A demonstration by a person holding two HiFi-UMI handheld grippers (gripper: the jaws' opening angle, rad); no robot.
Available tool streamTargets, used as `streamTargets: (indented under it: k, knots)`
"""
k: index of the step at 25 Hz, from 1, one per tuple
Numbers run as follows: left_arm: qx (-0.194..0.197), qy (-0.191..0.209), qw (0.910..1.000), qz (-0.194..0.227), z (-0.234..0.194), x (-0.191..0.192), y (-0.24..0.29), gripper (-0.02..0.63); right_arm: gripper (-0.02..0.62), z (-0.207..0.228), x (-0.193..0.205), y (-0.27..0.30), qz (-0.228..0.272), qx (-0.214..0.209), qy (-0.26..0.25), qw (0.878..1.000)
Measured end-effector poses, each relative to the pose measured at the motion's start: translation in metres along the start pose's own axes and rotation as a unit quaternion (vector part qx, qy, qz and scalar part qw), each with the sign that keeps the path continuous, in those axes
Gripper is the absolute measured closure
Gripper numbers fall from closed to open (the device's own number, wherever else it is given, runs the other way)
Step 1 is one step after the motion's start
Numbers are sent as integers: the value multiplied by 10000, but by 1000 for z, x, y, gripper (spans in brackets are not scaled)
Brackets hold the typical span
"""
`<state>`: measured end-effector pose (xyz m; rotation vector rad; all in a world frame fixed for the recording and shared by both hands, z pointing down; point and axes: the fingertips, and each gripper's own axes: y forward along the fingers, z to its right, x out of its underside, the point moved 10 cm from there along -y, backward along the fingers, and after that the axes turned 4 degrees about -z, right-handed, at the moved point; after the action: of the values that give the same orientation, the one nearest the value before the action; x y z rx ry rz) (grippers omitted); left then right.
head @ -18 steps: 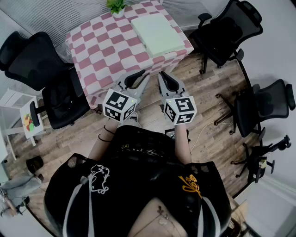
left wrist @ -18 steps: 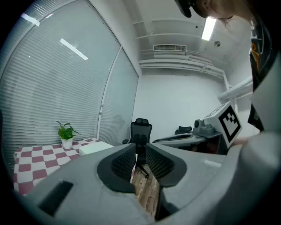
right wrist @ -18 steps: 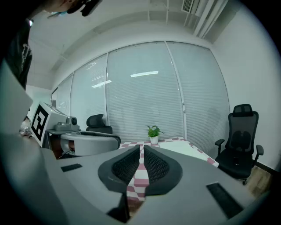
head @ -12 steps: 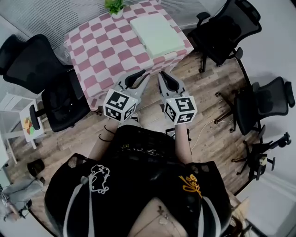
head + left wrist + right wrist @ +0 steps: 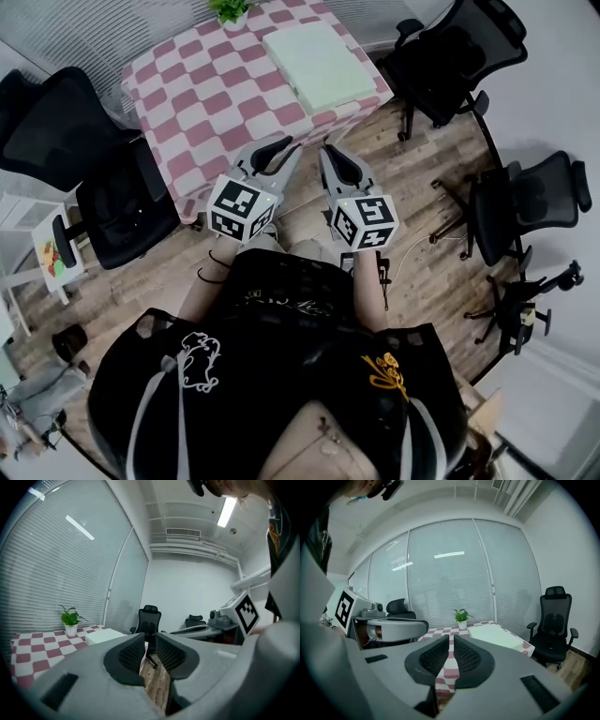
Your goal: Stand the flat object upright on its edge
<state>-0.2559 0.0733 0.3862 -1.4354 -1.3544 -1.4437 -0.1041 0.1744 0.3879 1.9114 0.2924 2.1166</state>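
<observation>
The flat object (image 5: 319, 66) is a pale green-white slab lying flat on the right part of the pink-checked table (image 5: 206, 94). It also shows in the left gripper view (image 5: 105, 636) and the right gripper view (image 5: 494, 636). My left gripper (image 5: 284, 145) and right gripper (image 5: 328, 152) are held side by side over the wooden floor, short of the table's near edge. Both point toward the table. Each is shut with nothing between its jaws, as seen on the left gripper (image 5: 150, 644) and the right gripper (image 5: 451, 641).
A small potted plant (image 5: 230, 11) stands at the table's far edge. Black office chairs stand left of the table (image 5: 84, 141), at its right (image 5: 459, 56) and further right (image 5: 534, 206). A small white side table (image 5: 52, 248) is at the left. Window blinds run behind the table.
The table and chairs have slid slightly up and left in the head view. Both grippers keep the same pose, shut and empty.
</observation>
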Motion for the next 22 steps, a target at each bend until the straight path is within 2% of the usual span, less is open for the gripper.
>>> streamTargets:
  k: [11, 22]
  knots:
    - [-8, -90, 9998, -166, -7, 9, 7, 525, 560, 15, 2, 11, -179, 108, 120, 9997]
    - [-663, -120, 9974, -241, -27, 0, 40, 525, 560, 65, -11, 48, -150, -359, 82, 9992]
